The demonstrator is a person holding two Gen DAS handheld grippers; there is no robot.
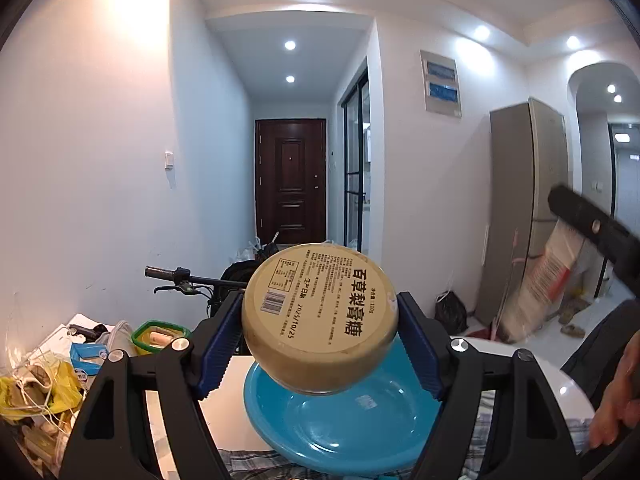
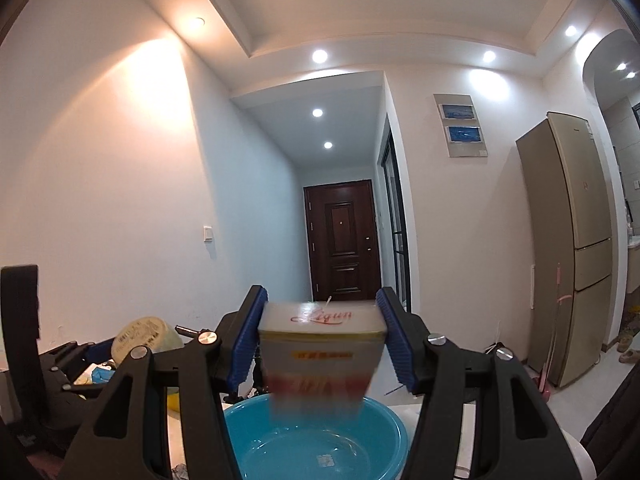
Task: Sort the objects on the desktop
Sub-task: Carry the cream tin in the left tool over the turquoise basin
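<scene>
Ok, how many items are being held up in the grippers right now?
2. The round tin is clamped in the left gripper, and the white box in the right gripper. Both hang above the blue basin. Nothing else looks lifted.

The box's [image 2: 322,354] lower half was motion-blurred, its print unreadable; the blue basin [image 2: 316,446] ran off the bottom edge.

Both tools share one build. The left gripper [image 1: 320,332] has matte black angular arms with triangular cut-outs and round silver screws at the joints; its fingers [image 1: 222,344] carry ribbed blue pads. The right gripper [image 2: 322,340] looks the same, with ribbed blue pads on its fingers [image 2: 394,344]. At the lower right of the left view, a hand [image 1: 616,396] shows beside a dark sleeve.
</scene>
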